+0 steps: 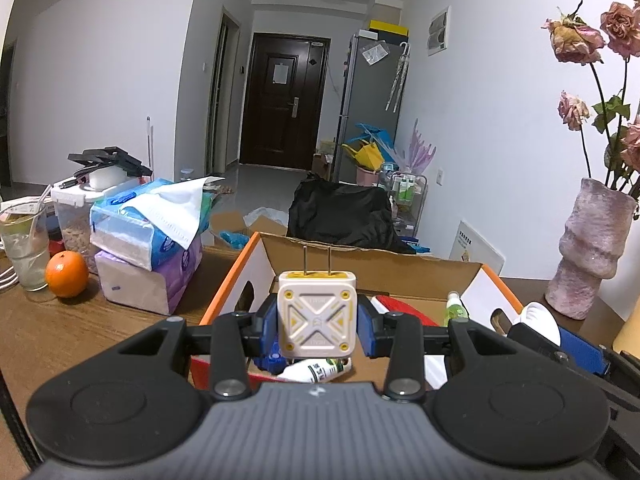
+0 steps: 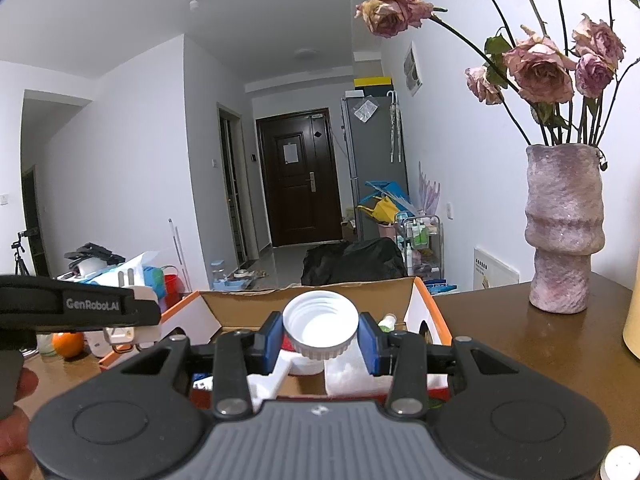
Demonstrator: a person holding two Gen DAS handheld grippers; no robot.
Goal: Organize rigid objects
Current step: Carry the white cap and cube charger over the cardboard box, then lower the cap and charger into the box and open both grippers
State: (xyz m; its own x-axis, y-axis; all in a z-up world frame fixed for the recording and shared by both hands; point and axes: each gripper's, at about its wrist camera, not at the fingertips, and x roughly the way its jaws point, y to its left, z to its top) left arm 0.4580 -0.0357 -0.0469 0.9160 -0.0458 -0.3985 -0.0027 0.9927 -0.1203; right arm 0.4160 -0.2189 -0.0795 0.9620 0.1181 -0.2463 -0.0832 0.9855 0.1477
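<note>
On the brown wooden table (image 1: pixel 48 328), a cardboard box (image 1: pixel 360 264) faces the hallway door (image 1: pixel 286 96).

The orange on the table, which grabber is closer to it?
Left. The left gripper, holding the white plug adapter, is over the box's side nearer the orange. The right gripper, holding the white cap, sits farther away, toward the vase.

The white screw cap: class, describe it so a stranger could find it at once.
Find the open cardboard box with orange edges. Above it, the right gripper pinches the white screw cap. Unlike the square plug adapter, it is round, ridged and hollow.
</note>
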